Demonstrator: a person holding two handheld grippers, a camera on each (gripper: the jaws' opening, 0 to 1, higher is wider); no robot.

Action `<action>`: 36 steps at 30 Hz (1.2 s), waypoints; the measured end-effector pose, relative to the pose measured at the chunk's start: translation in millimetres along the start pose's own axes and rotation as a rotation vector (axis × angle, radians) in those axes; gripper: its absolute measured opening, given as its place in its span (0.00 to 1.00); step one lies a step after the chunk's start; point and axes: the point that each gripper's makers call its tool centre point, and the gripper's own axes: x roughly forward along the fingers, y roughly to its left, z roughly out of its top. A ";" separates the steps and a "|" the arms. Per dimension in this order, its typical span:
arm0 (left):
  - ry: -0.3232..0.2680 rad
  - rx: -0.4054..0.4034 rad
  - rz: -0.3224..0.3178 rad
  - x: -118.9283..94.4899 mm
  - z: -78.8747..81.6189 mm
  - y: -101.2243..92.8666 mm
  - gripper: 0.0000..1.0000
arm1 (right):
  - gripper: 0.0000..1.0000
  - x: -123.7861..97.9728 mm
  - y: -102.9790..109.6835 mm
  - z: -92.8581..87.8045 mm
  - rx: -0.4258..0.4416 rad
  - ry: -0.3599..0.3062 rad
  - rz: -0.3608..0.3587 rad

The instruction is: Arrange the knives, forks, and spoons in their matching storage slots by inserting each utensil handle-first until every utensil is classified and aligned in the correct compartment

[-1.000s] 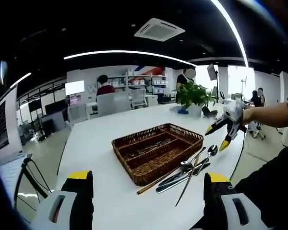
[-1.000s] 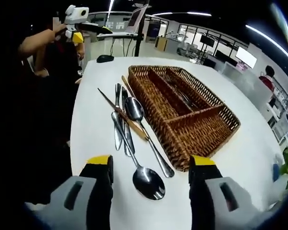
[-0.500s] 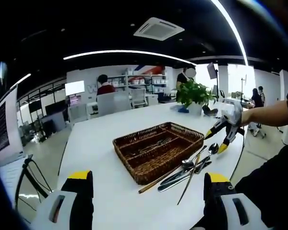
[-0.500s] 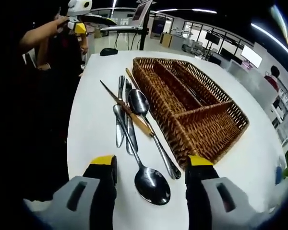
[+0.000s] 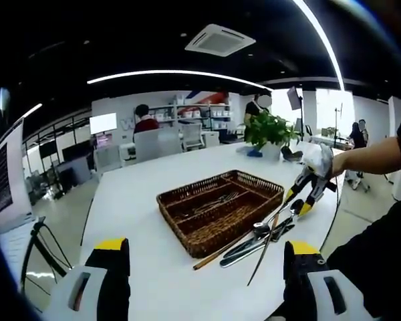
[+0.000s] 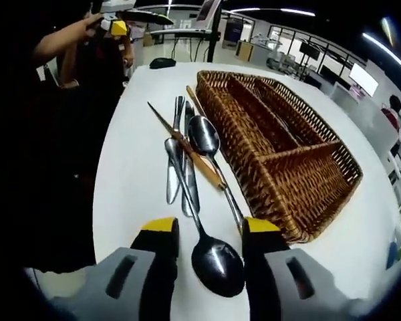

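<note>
The right hand-held gripper (image 6: 206,244), jaws parted and grasping nothing, is straddling the bowl of the nearest spoon (image 6: 217,266) lying on the bench (image 6: 134,180) beside the basket (image 6: 301,200), its handle running straight ahead.

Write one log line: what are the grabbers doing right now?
right gripper: open, straddling big spoon | left gripper: open, held back | wicker tray: holds some cutlery | loose cutlery beside tray

A basket (image 6: 301,160) sits on the worktop (image 6: 134,174) with loose cutlery (image 6: 187,157) lying just beside its long wall. The nearest spoon (image 6: 217,264) lies between the right gripper (image 6: 207,234) jaws.
</note>
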 end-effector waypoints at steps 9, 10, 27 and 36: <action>0.000 -0.005 0.002 -1.1 -3.1 -0.4 1.00 | 0.17 4.7 3.6 -2.9 -0.005 0.019 0.034; 0.001 -0.005 0.002 -1.2 -3.7 -0.4 1.00 | 0.15 4.6 4.6 -2.6 -0.003 0.020 0.040; -0.001 -0.008 0.004 -0.9 -2.3 0.2 1.00 | 0.07 11.6 4.6 -5.6 -0.025 0.051 0.084; -0.002 -0.011 0.006 -1.3 -2.9 1.8 1.00 | 0.03 12.4 9.0 -6.4 -0.033 0.046 0.106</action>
